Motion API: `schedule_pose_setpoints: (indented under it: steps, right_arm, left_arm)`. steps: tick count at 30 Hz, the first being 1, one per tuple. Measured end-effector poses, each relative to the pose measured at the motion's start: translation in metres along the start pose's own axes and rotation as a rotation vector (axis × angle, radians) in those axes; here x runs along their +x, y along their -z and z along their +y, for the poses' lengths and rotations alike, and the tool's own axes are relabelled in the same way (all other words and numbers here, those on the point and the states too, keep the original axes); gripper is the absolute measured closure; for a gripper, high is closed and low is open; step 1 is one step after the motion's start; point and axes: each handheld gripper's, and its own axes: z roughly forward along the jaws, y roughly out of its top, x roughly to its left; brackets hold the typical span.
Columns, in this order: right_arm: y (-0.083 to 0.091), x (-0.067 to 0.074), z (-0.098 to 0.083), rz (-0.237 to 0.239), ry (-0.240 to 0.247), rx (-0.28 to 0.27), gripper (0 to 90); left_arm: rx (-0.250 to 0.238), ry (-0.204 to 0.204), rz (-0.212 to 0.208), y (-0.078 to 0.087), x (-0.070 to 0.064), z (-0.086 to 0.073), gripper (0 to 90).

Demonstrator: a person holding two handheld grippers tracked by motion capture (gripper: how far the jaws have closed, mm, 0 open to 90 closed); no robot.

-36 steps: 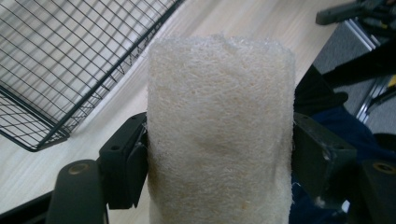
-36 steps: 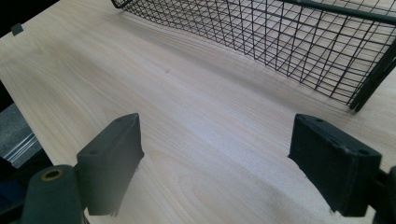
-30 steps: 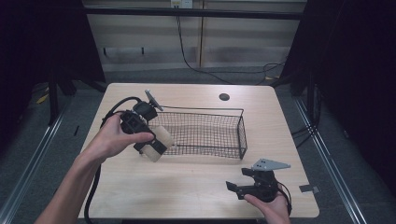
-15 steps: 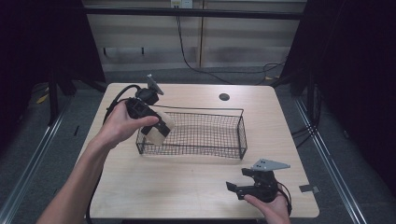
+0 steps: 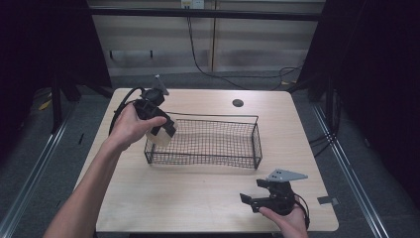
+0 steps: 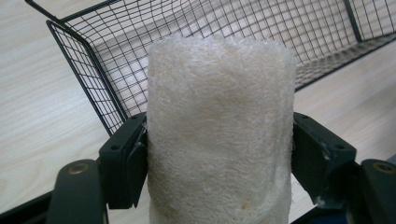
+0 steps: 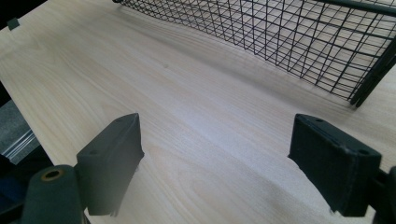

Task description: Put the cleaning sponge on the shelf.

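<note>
Worktop [image 5: 198,198] of pale wood grain, seen from above, carrying a black wire basket [image 5: 257,144] near its centre. The left gripper [image 5: 163,130] is held in the person's left hand [image 5: 130,126] at the basket's left end, over its near-left corner. Its fingers [image 6: 122,161] are clamped on a loofah [image 6: 219,130], a cream, coarse-fibred roll that stands between the two pads and rises above them in the left gripper view. Behind the loofah in that view lie the basket's corner and mesh floor; whether the loofah touches the wire cannot be told. A black cable [image 5: 121,99] loops from this gripper across the worktop's far-left area.

The right gripper [image 5: 250,200] rests low at the worktop's near-right edge, held by the right hand [image 5: 285,220], well apart from the basket and topped by a grey three-cornered plate [image 5: 286,175]. Its fingers [image 7: 112,154] stand wide apart with bare worktop between them; the basket's near wall crosses the upper part of the right gripper view.

A dark round grommet [image 5: 237,103] sits in the worktop beyond the basket. A small dark tape piece [image 5: 327,201] lies near the right edge. No legible brand, label or writing appears on any object.
</note>
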Motion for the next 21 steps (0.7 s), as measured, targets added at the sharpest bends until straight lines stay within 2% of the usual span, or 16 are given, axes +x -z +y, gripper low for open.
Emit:
schedule_pose_setpoints:
  steps: [4,9,13,14,16,18,21]
  right_arm:
    - [-0.001,0.001,0.0,0.005,0.0,0.004,16.7]
    - [-0.002,0.001,0.0,0.007,0.003,0.009,16.7]
    - [-0.001,0.001,0.0,0.009,0.004,0.009,16.7]
    - [-0.001,0.001,0.0,0.01,0.003,0.009,16.7]
    - [-0.002,0.001,0.0,0.009,0.006,0.01,16.5]
    - [-0.002,0.002,0.0,0.011,0.01,0.013,16.5]
    - [-0.002,0.002,0.0,0.012,0.017,0.012,16.5]
  left_arm:
    - [0.001,0.058,0.011,-0.004,0.001,0.003,27.7]
    - [0.02,0.099,0.035,-0.015,0.002,0.009,27.7]
    - [0.021,0.108,0.043,-0.021,0.003,0.012,27.7]
    - [0.024,0.091,0.049,-0.023,0.003,0.013,27.6]
    - [0.027,0.103,0.05,-0.027,0.005,0.014,27.6]
    - [0.038,0.12,0.087,-0.031,0.006,0.014,27.6]
    - [0.049,0.135,0.083,-0.038,0.007,0.014,27.7]
